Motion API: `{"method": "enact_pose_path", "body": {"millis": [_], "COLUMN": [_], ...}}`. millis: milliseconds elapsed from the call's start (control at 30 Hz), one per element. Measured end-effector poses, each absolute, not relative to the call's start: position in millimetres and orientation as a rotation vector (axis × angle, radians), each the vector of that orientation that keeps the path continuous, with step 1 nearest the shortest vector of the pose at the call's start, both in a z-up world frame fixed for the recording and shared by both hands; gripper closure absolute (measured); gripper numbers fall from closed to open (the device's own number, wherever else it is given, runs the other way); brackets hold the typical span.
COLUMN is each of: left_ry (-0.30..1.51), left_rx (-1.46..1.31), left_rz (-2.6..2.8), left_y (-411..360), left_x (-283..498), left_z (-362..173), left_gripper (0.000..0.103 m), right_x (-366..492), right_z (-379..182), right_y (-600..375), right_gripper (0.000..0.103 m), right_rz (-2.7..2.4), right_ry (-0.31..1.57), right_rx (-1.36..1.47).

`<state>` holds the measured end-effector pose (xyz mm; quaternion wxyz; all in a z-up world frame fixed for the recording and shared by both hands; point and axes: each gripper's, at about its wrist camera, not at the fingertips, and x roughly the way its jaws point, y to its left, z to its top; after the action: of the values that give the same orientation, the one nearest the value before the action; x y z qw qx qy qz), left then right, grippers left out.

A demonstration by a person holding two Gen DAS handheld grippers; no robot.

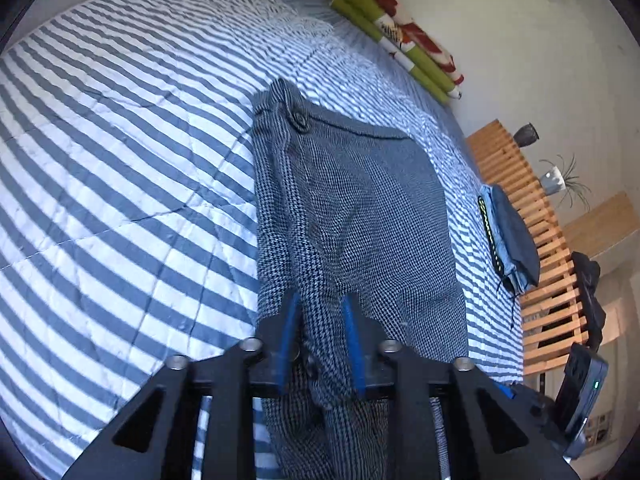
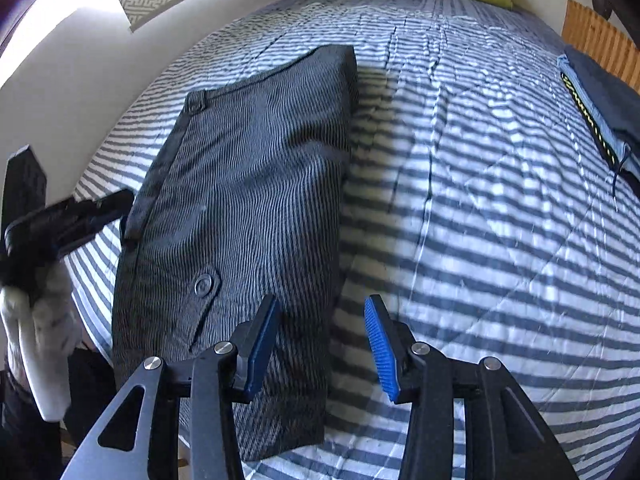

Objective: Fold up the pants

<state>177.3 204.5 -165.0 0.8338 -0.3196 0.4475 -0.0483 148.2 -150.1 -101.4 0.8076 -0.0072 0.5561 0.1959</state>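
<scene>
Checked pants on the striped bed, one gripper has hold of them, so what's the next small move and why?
Probably close the open right hand-held gripper on the checked pants' near edge. The left hand-held gripper already pinches the fabric, while the right's jaws straddle that edge without pressing.

One pants; one folded garment; perhaps two pots.
</scene>
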Motion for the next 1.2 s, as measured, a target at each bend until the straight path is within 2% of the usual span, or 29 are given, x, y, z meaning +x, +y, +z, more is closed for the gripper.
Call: {"method": "enact_pose_path", "body": {"millis": [33, 100, 267, 367, 400, 433, 567, 667, 700, 733, 800, 833, 967, 1200], "left_ry": [0.955, 0.965, 0.947, 0.969, 0.950, 0.923, 0.800, 0.818, 0.846, 0.870, 0.925, 0.941, 0.974, 0.970], "left_rx": [-0.671, -0.628, -0.608, -0.595, -0.602, -0.589, -0.599, -0.623, -0.598, -0.581, -0.545, -0.535, -0.583, -0.568], "left_rz": [-0.107, -0.095, 0.013, 0.025, 0.022, 0.032, -0.023, -0.235, -0.256, -0.274, -0.270, -0.257, -0.268, -0.287], "left_y": [202.9, 196.8, 205.7, 206.3, 208.6, 210.1, 207.1, 180.8, 170.1, 161.4, 152.0, 150.8, 157.5, 156.8], "left_x": [182.0, 188.0, 188.8, 187.2, 181.6, 174.9, 141.7, 131.5, 131.8, 132.6, 135.0, 133.4, 126.7, 125.4], "left_z": [-166.3, -168.9, -171.6, -177.5, -173.8, -167.2, -135.7, -136.9, -142.5, -148.8, -165.8, -172.6, -193.2, -199.5], "left_gripper": [0.096, 0.098, 0.098, 0.087, 0.077, 0.075, 0.077, 0.077, 0.078, 0.078, 0.079, 0.084, 0.086, 0.086], "right_x": [144.4, 144.2, 139.0, 130.9, 130.9, 131.8, 134.8, 149.2, 157.4, 163.5, 177.3, 181.5, 182.7, 181.4], "right_z": [-103.9, -109.7, -117.2, -125.7, -121.2, -114.6, -66.9, -49.2, -48.6, -49.5, -59.5, -65.0, -87.1, -101.4], "right_y": [-149.6, -149.5, -135.9, -126.7, -128.2, -130.8, -140.6, -126.4, -115.5, -103.8, -77.4, -65.7, -27.4, -9.8], "right_gripper": [0.058, 0.054, 0.054, 0.054, 0.054, 0.054, 0.054, 0.054, 0.061, 0.071, 0.083, 0.086, 0.086, 0.086], "right_rz": [0.416, 0.430, 0.488, 0.495, 0.499, 0.491, 0.463, 0.558, 0.590, 0.608, 0.669, 0.699, 0.773, 0.800], "right_ry": [1.182, 1.191, 1.249, 1.272, 1.259, 1.245, 1.053, 0.992, 0.987, 0.986, 1.009, 1.022, 1.034, 1.034], "right_rx": [-0.016, 0.011, -0.021, -0.122, -0.126, -0.122, -0.106, -0.088, -0.103, -0.130, -0.192, -0.221, -0.370, -0.432]}}
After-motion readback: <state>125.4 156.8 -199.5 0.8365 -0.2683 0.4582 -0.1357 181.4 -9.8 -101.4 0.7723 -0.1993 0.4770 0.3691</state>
